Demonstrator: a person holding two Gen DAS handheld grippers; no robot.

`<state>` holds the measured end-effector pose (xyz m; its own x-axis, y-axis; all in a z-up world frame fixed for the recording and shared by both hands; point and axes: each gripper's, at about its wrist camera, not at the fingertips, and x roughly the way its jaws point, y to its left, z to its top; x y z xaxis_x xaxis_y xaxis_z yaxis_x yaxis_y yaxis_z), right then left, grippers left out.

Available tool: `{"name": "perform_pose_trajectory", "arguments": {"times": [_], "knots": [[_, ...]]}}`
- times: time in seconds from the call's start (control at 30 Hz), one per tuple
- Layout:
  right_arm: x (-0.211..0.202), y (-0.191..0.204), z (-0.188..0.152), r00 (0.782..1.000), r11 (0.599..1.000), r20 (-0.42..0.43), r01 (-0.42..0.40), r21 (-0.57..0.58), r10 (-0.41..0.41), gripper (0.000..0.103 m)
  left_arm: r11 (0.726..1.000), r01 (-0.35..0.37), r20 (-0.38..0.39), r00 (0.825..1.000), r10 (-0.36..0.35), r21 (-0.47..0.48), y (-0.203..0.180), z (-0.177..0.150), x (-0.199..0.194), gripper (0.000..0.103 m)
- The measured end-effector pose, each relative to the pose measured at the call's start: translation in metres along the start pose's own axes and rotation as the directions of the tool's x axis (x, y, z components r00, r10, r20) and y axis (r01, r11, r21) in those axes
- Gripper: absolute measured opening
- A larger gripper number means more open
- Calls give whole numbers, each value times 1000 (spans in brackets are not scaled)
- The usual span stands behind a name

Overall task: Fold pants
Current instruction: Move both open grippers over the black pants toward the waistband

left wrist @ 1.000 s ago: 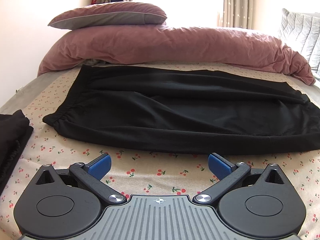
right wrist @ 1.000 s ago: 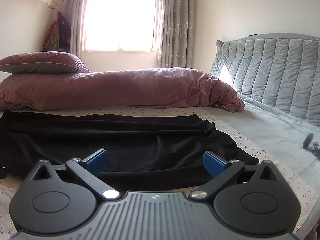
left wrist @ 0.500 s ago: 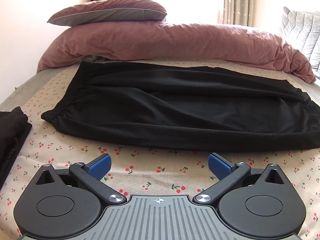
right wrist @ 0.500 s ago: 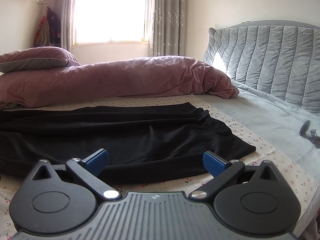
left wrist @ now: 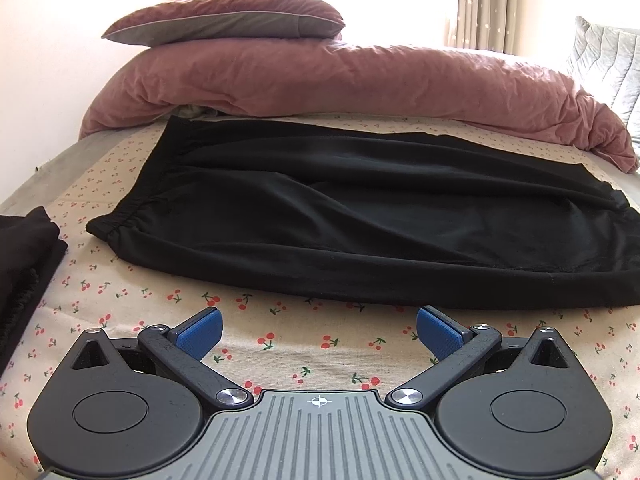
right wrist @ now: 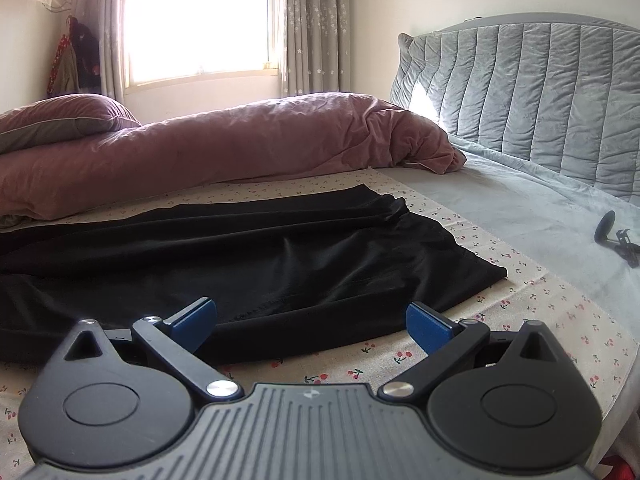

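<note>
Since the earlier frames both grippers have drawn closer to the bed and tipped downward, so the black pants (left wrist: 360,216) fill more of each view; the garment itself has not shifted. The pants lie flat across the cherry-print sheet (left wrist: 280,340), lengthwise from left to right, with the elastic waistband (left wrist: 120,222) at the left and the leg hems (right wrist: 460,264) at the right. Soft folds run along the fabric. The left gripper (left wrist: 318,330) hangs above bare sheet just short of the near edge of the pants, its jaws spread wide and empty, blue fingertips (left wrist: 200,330) clear of the cloth. The right gripper (right wrist: 310,322) is likewise wide apart and holds nothing; its left blue pad (right wrist: 194,320) appears over the near hem region, though contact cannot be judged. Behind the pants lie a rolled pink duvet (left wrist: 360,80) and a pillow (left wrist: 224,20). A second dark folded garment (left wrist: 24,264) sits at the left margin. A grey quilted headboard (right wrist: 540,100) stands at the right.
</note>
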<state>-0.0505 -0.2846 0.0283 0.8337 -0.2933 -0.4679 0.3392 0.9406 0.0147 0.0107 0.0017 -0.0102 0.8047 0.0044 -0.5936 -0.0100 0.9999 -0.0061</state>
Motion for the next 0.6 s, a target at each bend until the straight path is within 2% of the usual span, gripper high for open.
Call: {"name": "perform_pose_trajectory", "arguments": {"times": [0.17,0.33,0.6], "knots": [[7,-8,2,998,999,-64,31,43,-28,98,1000,-14,-12,1000,14,-22,6,2,-1,103],[4,-11,9,985,993,-157,81,90,-66,98,998,-13,-4,1000,12,-59,23,4,-9,103],[-32,-8,17,990,992,-110,96,79,-87,98,990,-21,-28,999,17,-142,67,4,-20,103]]}}
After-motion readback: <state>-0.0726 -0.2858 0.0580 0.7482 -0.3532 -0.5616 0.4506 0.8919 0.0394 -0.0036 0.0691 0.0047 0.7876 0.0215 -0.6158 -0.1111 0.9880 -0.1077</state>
